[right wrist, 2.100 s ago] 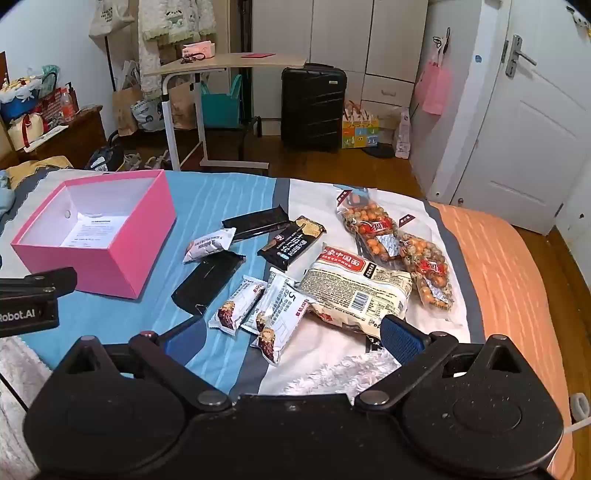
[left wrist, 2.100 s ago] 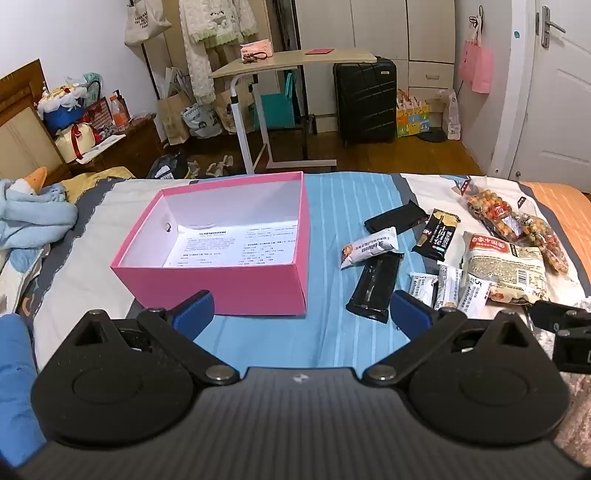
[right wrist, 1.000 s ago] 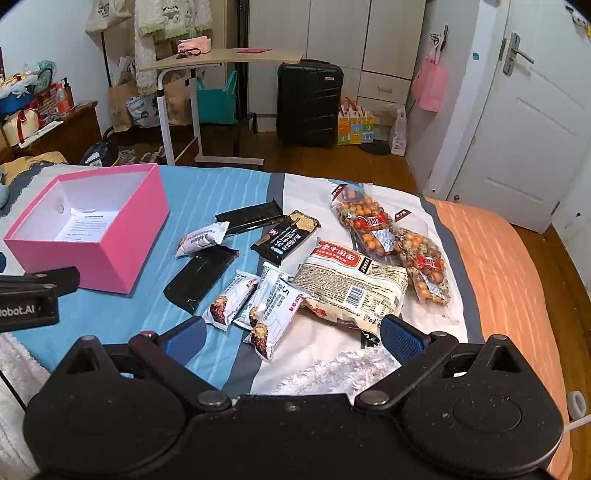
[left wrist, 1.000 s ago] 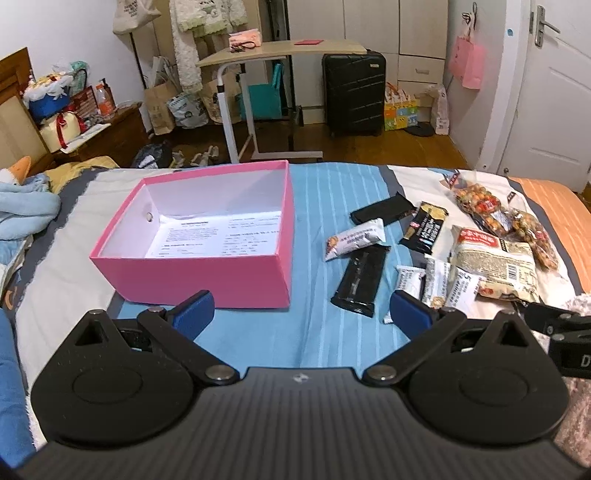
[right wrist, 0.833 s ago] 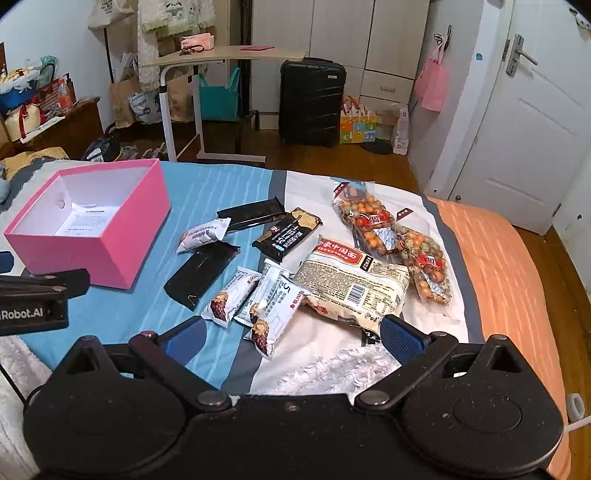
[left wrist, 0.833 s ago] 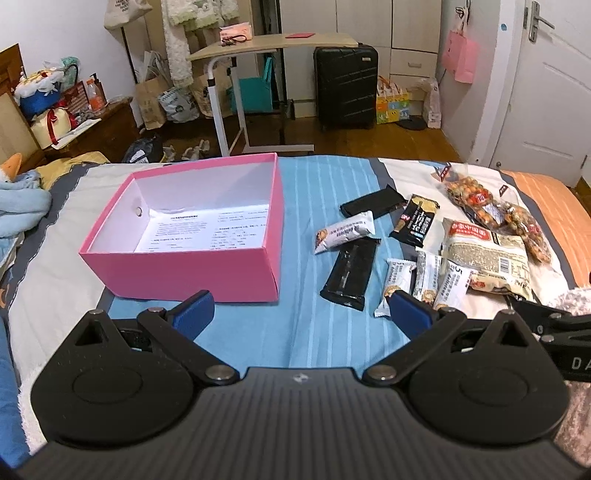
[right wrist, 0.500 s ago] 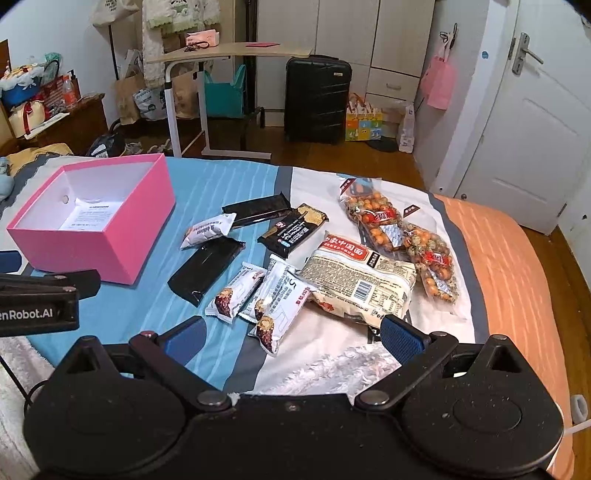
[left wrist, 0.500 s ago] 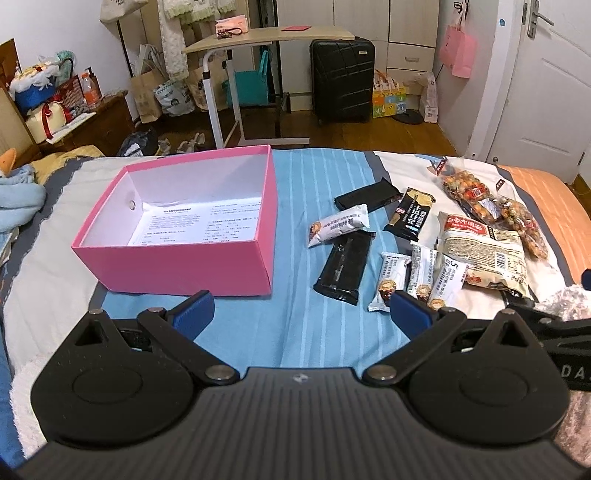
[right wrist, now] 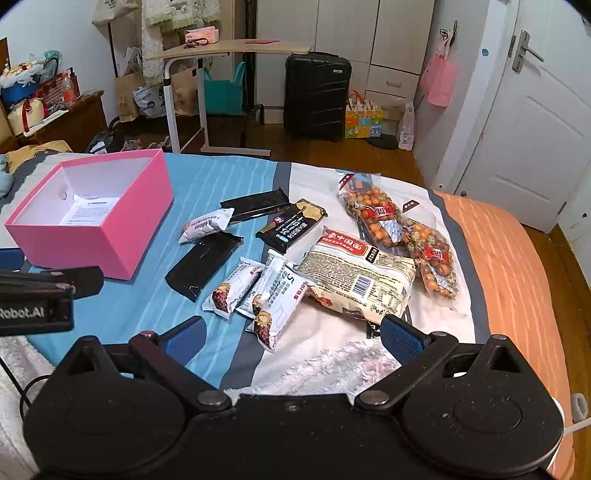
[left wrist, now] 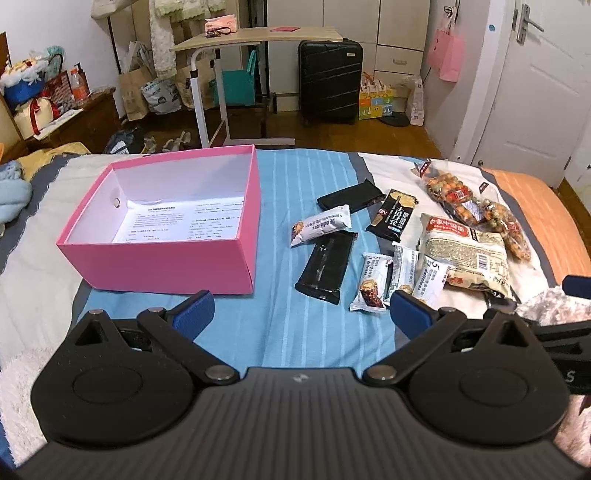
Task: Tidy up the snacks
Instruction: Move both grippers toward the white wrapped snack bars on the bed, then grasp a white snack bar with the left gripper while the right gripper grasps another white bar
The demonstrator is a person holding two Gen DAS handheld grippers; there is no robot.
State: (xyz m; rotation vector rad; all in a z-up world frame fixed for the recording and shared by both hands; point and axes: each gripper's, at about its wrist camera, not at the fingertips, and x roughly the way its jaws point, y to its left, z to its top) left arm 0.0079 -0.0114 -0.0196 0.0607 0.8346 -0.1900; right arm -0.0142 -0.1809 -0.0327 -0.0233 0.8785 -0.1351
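The box (left wrist: 166, 254) sits on the bed (left wrist: 288, 332), with snack packets (left wrist: 373, 254) spread to its right.

- A black hard-shell suitcase (left wrist: 330, 83) stands upright on the wooden floor (left wrist: 402, 138) against the white wardrobe (left wrist: 391, 33).
- A light-wood rolling desk (left wrist: 258, 37) on a white frame stands left of the suitcase; a pink pouch (left wrist: 221, 23) and a flat red item (left wrist: 285, 28) lie on its top.
- A teal bag (left wrist: 238, 86) sits under the desk, with brown paper bags (left wrist: 133, 95) further left.
- A pink gift bag (right wrist: 439, 79) hangs on the wall beside the white door (right wrist: 532, 140).
- A colourful gift bag (left wrist: 376, 101) sits on the floor right of the suitcase.
- A cluttered dark wooden cabinet (left wrist: 86, 122) stands at the far left.
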